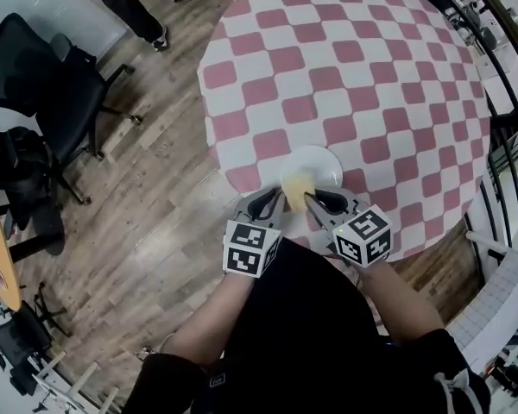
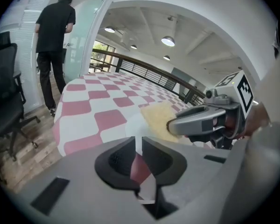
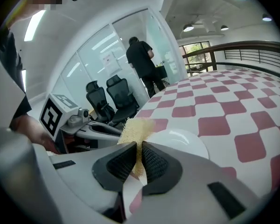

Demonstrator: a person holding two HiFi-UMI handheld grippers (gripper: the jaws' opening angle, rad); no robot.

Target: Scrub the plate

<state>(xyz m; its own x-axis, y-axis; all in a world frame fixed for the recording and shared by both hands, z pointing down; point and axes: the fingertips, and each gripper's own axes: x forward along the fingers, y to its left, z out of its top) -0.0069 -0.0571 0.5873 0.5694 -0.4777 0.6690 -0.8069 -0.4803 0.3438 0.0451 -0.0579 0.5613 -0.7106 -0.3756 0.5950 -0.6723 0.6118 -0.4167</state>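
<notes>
A small white plate (image 1: 321, 162), round, plain and glossy, sits at the near edge of a round bench (image 1: 345, 59) covered in a pink-and-white checked cloth. Its near left part is covered by a pale yellow sponge (image 1: 297, 185) with a coarse, crumbly-looking texture.

The left gripper (image 1: 274, 198) comes in from the near left. In the left gripper view its jaws are drawn almost together, and the left gripper (image 2: 138, 146) clamps the thin white rim of the plate (image 2: 133, 125), with pink cloth showing in the slit below. Just beyond, the sponge (image 2: 157, 118) lies over the plate with the right gripper (image 2: 186, 125) at its far side.

The right gripper (image 1: 315, 202) lies close beside the left one, both pointing at the plate's near rim. In its own view the right gripper (image 3: 139, 155) is clenched on the lower end of the sponge (image 3: 135, 129), its ribbed pads pressing in from both sides. The sponge rises above the jaws against the left edge of the plate (image 3: 182, 141), and the left gripper (image 3: 102, 129) reaches in just beside it.

A black office chair (image 1: 52, 93) stands on the wooden floor to the left, and a person in black (image 2: 53, 31) stands by a glass wall
</notes>
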